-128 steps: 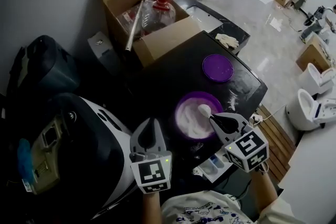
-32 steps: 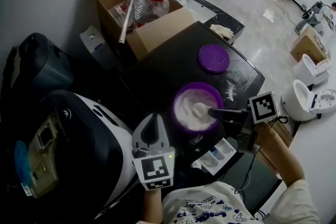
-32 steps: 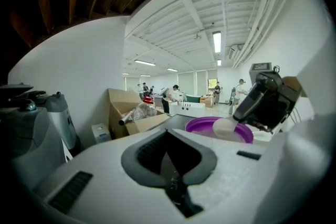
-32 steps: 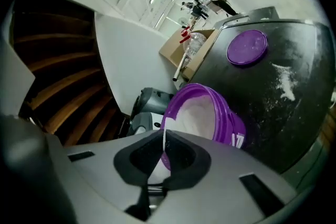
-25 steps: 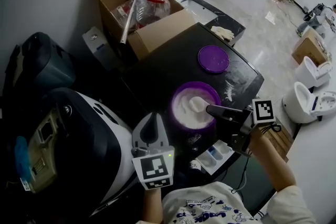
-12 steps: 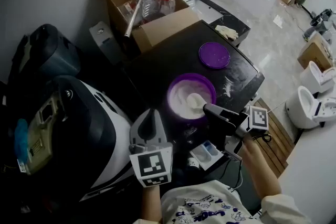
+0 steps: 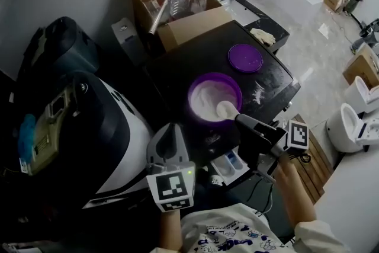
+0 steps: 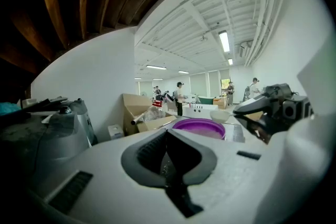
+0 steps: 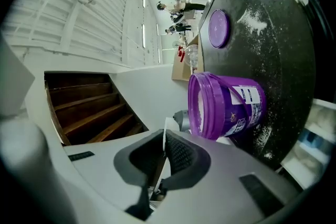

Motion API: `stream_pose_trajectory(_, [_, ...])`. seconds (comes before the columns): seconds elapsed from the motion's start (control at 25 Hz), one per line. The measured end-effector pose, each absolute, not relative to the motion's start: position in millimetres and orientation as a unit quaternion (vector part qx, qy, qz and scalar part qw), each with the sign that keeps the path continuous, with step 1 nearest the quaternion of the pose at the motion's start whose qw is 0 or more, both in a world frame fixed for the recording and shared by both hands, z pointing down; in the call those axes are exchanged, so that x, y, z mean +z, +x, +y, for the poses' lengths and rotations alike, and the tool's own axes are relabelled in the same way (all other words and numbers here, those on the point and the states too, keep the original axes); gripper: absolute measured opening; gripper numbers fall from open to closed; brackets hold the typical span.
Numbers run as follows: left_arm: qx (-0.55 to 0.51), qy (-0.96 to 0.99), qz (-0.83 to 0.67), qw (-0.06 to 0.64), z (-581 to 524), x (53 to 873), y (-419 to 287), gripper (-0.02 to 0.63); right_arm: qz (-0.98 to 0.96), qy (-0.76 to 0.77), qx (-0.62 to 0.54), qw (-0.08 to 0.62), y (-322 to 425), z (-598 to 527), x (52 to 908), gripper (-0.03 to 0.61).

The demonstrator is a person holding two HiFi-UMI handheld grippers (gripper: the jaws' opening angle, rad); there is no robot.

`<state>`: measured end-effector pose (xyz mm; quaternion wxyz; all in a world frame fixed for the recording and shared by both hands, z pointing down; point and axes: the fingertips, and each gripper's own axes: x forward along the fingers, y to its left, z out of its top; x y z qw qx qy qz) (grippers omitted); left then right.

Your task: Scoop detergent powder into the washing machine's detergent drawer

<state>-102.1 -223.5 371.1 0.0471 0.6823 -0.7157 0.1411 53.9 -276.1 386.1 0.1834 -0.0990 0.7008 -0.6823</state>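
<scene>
A purple tub (image 7: pixel 204 83) of white detergent powder stands open on the black washing machine top (image 7: pixel 177 77). My right gripper (image 7: pixel 240 120) is shut on the handle of a white scoop (image 7: pixel 227 109), whose bowl holds powder at the tub's near rim. In the right gripper view the thin white handle (image 9: pixel 161 140) sits between the shut jaws, with the tub (image 9: pixel 226 105) just beyond. The detergent drawer (image 7: pixel 228 165) stands pulled out below the tub. My left gripper (image 7: pixel 170 128) hovers at the front left, shut and holding nothing; its own view shows the tub (image 8: pixel 198 127) and the scoop (image 8: pixel 219 115).
The tub's purple lid (image 7: pixel 245 58) lies farther back on the machine top, with spilled powder (image 7: pixel 259 93) beside it. An open cardboard box (image 7: pixel 172 6) holding a clear jug stands behind. A rounded white and black appliance (image 7: pixel 89 127) fills the left. White toilets (image 7: pixel 355 121) stand on the floor at right.
My right gripper has drawn the scoop from the middle of the powder back to the tub's near rim. The left gripper has stayed where it was.
</scene>
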Motion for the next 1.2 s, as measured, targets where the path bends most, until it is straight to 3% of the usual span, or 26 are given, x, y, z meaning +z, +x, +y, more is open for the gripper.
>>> stream_pose_trajectory(1.2, [0.152,0.761,-0.628,0.060,-171.2,403.4,-70.8,0.003,0.681,-0.285,-0.649,0.186,128.9,-150.9,469.9,0.021])
